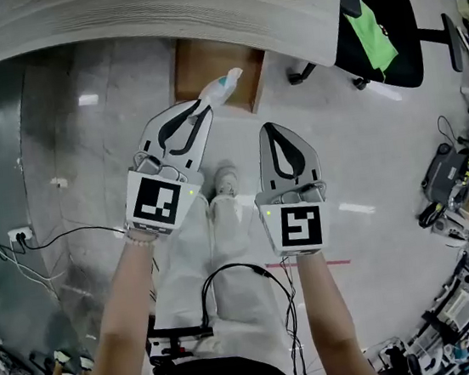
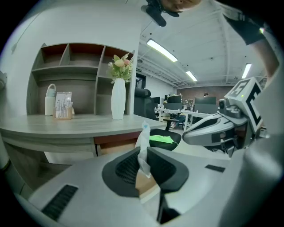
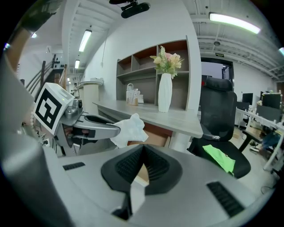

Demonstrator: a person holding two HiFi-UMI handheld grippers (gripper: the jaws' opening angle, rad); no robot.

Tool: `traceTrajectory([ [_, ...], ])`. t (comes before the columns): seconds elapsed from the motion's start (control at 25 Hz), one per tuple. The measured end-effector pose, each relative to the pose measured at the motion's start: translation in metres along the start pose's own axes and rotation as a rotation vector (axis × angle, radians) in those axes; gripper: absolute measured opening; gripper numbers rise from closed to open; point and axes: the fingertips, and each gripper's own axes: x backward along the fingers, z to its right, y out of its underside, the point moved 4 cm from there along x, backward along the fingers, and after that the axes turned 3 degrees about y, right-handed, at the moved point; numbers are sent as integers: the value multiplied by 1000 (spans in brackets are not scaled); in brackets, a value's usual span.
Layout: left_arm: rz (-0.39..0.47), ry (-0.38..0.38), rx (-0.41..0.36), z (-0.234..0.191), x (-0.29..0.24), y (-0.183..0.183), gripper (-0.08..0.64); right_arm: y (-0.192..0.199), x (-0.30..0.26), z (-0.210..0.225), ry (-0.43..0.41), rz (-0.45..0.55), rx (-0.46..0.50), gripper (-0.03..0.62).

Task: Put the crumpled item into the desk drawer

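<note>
Pale grey wood-grain table [image 1: 152, 13] runs across the top of the head view, and the brown wooden drawer [image 1: 218, 73] under its edge looks pulled out. Left hand-held gripper [image 1: 201, 109] is clenched on the crumpled white tissue-like item [image 1: 223, 85], which is held in the air just short of the drawer; right hand-held gripper [image 1: 273, 130] is beside it, jaws together on nothing. Step judged: carry to drawer. Next move calls for bringing the left tips over the opening, then letting go.
</note>
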Motion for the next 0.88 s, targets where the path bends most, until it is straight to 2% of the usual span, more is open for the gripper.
traceTrajectory([
  [0.2,-45,2,42,-8,-22,18,54,8,-8,2,-1,-6,-5,3],
  [0.48,-118,71,39,-9,-56,37,55,11,-15,8,-2,-7,0,4],
  [0.68,-173,118,75,-13,-74,50,55,15,-19,15,5,-16,-9,3],
  [0.88,-249,140,69,-15,-88,61,55,21,-22,20,5,-24,-18,5],
])
